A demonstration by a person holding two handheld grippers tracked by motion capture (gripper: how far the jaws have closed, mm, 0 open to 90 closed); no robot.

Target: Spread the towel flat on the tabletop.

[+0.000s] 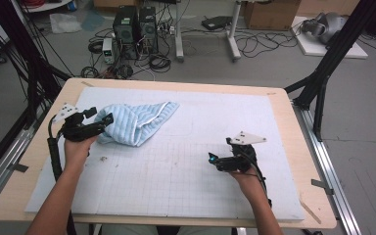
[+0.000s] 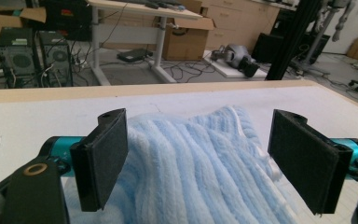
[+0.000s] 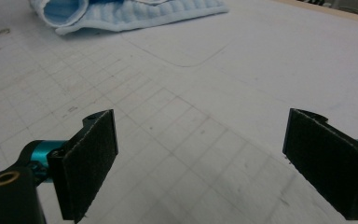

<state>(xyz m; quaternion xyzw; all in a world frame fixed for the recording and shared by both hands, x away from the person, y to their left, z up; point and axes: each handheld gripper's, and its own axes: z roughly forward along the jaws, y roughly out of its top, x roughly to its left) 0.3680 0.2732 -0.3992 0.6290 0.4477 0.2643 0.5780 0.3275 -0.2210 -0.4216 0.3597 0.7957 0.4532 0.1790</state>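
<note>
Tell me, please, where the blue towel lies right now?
In the high view, the blue towel lies bunched on the white mat's far left, between the left gripper's open fingers.

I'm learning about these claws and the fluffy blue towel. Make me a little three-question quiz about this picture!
1. True or false: the left claw is clamped tight on the blue towel.
2. Which claw is farther from the towel? A) left claw B) right claw
3. Fill in: the towel lies on the white ____ mat.

Key
1. False. The left claw's pads stand wide apart; the towel lies between them, unpressed.
2. B. The right claw hangs open above bare mat, with the towel away at the top of the right gripper view.
3. Gridded: thin lines cross the mat in squares.
</note>
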